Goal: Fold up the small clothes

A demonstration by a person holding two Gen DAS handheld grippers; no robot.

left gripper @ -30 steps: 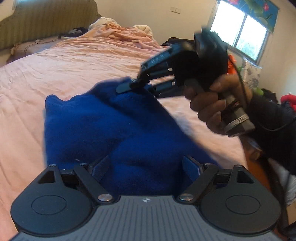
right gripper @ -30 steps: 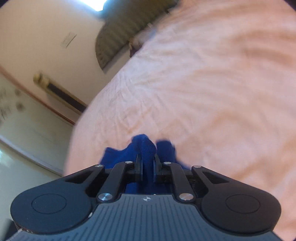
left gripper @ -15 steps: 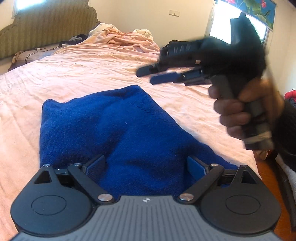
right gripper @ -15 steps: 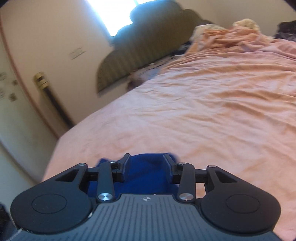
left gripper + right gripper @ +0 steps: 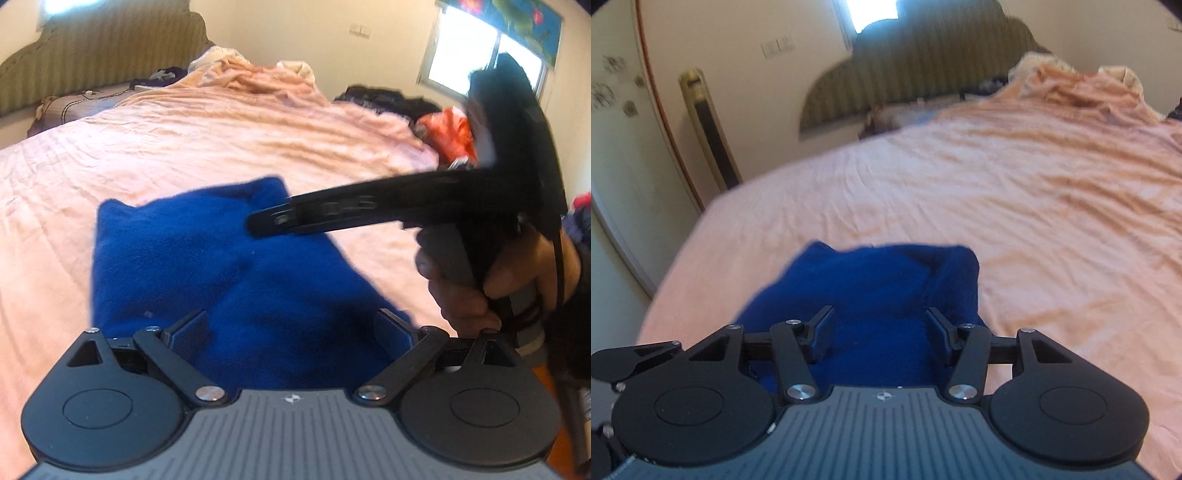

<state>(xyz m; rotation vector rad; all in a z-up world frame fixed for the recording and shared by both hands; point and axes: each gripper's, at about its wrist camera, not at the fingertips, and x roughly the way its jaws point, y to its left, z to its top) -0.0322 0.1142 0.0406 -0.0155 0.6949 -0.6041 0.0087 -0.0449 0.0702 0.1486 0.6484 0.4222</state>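
Note:
A dark blue knitted garment (image 5: 207,266) lies folded on the pink bedsheet (image 5: 221,140). My left gripper (image 5: 291,328) hovers open over its near edge, with only cloth showing between the fingers. In the left wrist view my right gripper (image 5: 258,221) reaches in from the right, held by a hand (image 5: 480,288), with its tip above the garment's far right part; blur hides its jaws there. The right wrist view shows the right gripper (image 5: 879,332) open above the blue garment (image 5: 886,288), gripping nothing.
A striped headboard (image 5: 92,51) and a crumpled pink blanket (image 5: 258,77) sit at the bed's far end. Dark and orange clothes (image 5: 443,129) are piled at the right edge under a window (image 5: 491,59). A wall and a tall unit (image 5: 709,129) stand left of the bed.
The right gripper let go of the blue garment and opened wide. It lifted off, then swung back low over the garment's right part. The garment now lies flat; the left gripper stayed open.

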